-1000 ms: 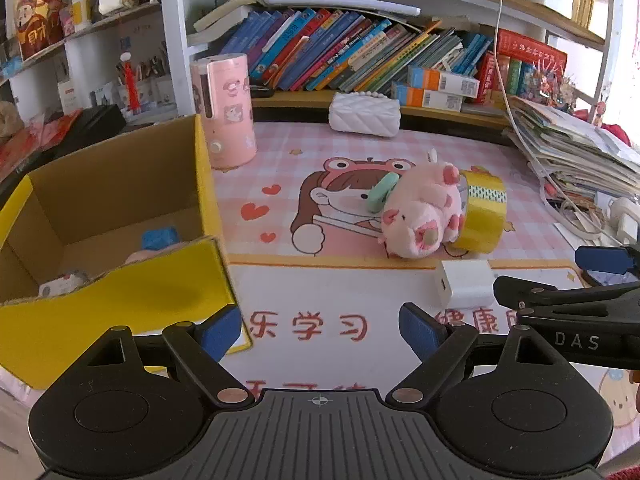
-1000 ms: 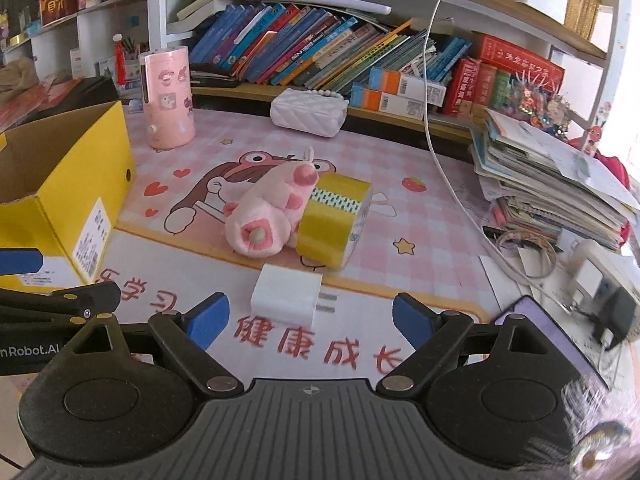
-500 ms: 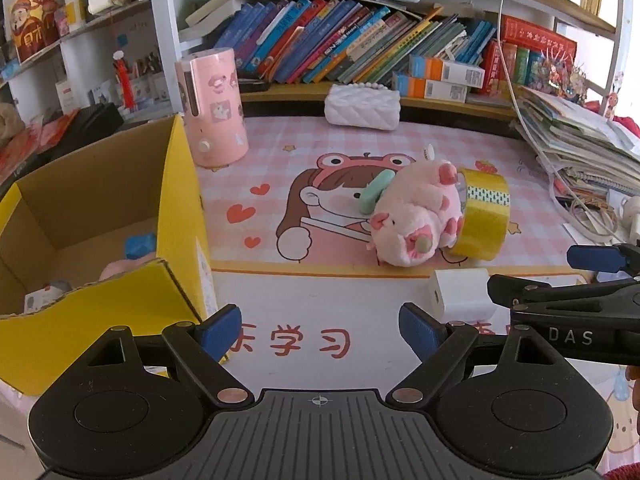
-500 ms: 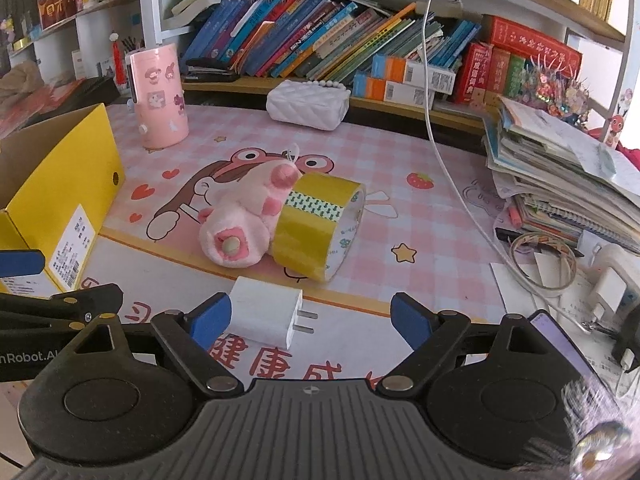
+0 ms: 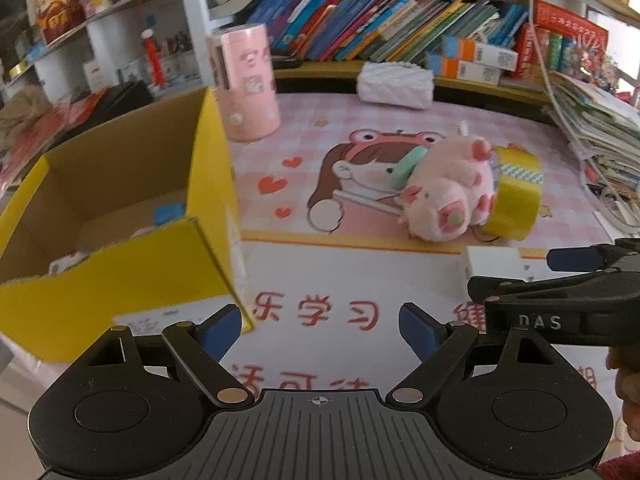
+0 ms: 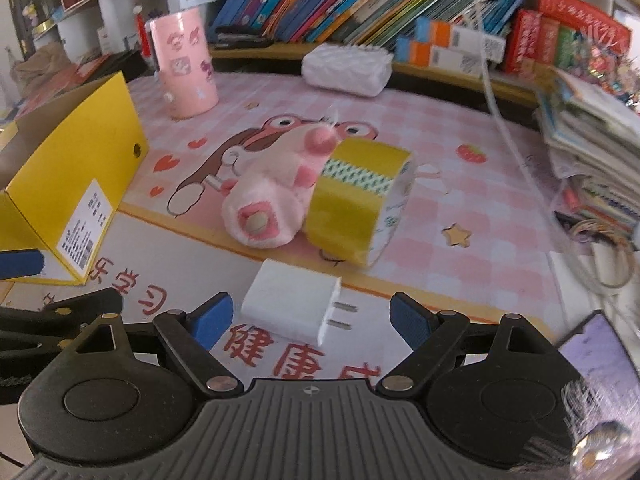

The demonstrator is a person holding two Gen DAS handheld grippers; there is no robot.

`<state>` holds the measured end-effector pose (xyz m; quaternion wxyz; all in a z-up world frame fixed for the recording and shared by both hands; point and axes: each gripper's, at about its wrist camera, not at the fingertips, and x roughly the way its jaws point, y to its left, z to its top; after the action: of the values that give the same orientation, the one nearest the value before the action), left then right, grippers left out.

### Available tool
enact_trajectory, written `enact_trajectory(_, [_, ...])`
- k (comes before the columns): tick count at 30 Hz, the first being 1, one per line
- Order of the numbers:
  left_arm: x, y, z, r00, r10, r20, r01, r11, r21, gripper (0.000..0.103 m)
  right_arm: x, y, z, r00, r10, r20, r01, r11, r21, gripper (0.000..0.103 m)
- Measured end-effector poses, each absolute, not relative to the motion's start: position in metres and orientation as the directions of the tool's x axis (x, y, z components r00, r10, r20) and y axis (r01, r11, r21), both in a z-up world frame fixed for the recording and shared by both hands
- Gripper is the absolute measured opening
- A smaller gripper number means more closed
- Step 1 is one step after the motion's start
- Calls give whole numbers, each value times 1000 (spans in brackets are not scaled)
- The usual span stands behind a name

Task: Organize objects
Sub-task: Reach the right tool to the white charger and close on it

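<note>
Right gripper (image 6: 310, 316): jaws stand wide apart, nothing between the pads. The white charger (image 6: 294, 304) lies flat on the desk mat (image 6: 460, 184) at lower centre of the right wrist view, just ahead of the fingertips. Left gripper (image 5: 320, 330): jaws likewise wide, empty, at lower centre of its own view.

Handling, as judged: the charger is a small rigid plastic block, light, smooth-sided and liable to slip; take it across its two broad flanks, clear of the prongs.

Orientation: long axis runs from upper left to lower right of the frame; the two metal prongs point to the lower right.

Pink plush toy (image 6: 272, 196) and yellow tape roll (image 6: 356, 208) lie touching, just beyond the charger. Yellow box (image 5: 120, 216) stands open at left.
</note>
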<state>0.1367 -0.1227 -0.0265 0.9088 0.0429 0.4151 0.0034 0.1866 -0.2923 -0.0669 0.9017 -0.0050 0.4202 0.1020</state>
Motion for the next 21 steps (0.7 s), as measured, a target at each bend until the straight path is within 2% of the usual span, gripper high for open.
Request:
enact_trajectory(4, [133,-121,-27,651,59,-757,12,996,88,88,195,-286,-79,596,194,-779,-207,975,84,83])
enact_trajectory(8, [133,-126,-26,657,50,-752,25,996,88,88,200,-291,-86,593,200,-780,-209,974,91,69])
enact_trajectory(14, [139,-142,-24,677,-5,-736,78,995,64,88,196,-308,-78,601,221,-768,-209,971,116,69])
enact_trajectory(21, [169,-166,-22,708,-83,-701,145,989,29,88,184,-341,-63,646,170,-744,-149,984,96,69])
